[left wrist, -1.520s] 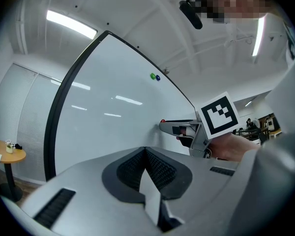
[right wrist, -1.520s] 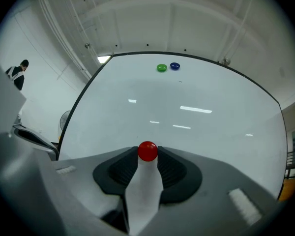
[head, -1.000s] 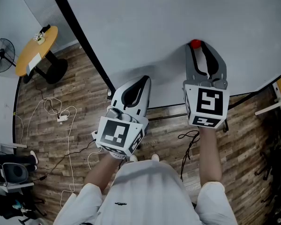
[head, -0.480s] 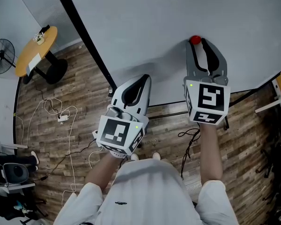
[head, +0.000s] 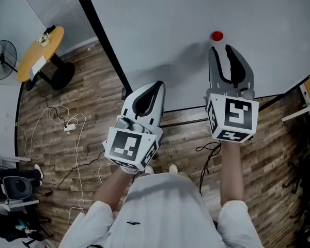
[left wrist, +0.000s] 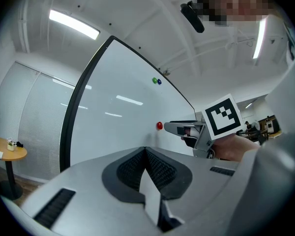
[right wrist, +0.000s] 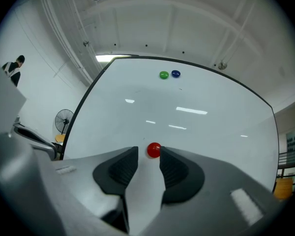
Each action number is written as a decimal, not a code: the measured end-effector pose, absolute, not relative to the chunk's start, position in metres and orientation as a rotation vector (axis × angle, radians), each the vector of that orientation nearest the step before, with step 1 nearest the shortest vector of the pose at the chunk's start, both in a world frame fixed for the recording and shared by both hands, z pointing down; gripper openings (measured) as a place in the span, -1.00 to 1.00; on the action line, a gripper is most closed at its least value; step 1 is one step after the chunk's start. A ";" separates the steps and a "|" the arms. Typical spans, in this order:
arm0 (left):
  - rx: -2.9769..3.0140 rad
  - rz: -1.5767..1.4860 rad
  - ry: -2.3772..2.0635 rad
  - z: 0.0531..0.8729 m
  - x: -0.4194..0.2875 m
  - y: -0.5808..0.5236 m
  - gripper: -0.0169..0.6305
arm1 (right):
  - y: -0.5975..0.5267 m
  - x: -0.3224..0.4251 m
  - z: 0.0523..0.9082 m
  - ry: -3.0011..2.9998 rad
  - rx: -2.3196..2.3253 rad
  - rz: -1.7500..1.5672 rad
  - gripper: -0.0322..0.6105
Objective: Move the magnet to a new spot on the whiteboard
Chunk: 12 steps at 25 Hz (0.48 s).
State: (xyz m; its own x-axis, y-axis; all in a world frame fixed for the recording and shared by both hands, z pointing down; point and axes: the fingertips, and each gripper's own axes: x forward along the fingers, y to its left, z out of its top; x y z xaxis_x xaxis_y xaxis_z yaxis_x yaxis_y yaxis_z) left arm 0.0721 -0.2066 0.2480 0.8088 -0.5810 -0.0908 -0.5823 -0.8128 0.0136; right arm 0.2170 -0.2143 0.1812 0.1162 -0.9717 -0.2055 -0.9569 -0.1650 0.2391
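Observation:
The red magnet (head: 217, 35) sticks to the whiteboard (head: 160, 19), just beyond the tips of my right gripper (head: 221, 49). That gripper is open, with nothing between its jaws and a small gap to the magnet. In the right gripper view the magnet (right wrist: 153, 150) shows just ahead of the gap between the open jaws of the right gripper (right wrist: 147, 154). My left gripper (head: 158, 87) is shut and empty, lower left near the board's bottom edge. In the left gripper view, past the left gripper (left wrist: 145, 149), the magnet (left wrist: 159, 126) sits just off the right gripper's tips (left wrist: 173, 127).
A green magnet (right wrist: 163, 74) and a blue magnet (right wrist: 175, 73) sit high on the board. The board's black frame (head: 101, 48) runs down the left. A round yellow table (head: 40, 53), a fan (head: 1, 61) and loose cables (head: 67, 128) are on the wooden floor at left.
The right gripper has drawn back from the red magnet, which was at its jaw tips before and now stays on the board ahead of them. The left gripper has hardly moved.

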 end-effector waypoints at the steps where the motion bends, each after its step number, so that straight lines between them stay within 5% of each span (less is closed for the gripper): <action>1: -2.975 0.142 0.957 0.248 0.070 -0.205 -0.93 | -0.211 0.215 0.182 -2.003 2.314 -0.487 -0.49; 12: -2.973 0.137 0.974 0.256 0.054 -0.199 -0.93 | -0.165 0.207 0.195 -2.022 2.351 -0.452 -0.60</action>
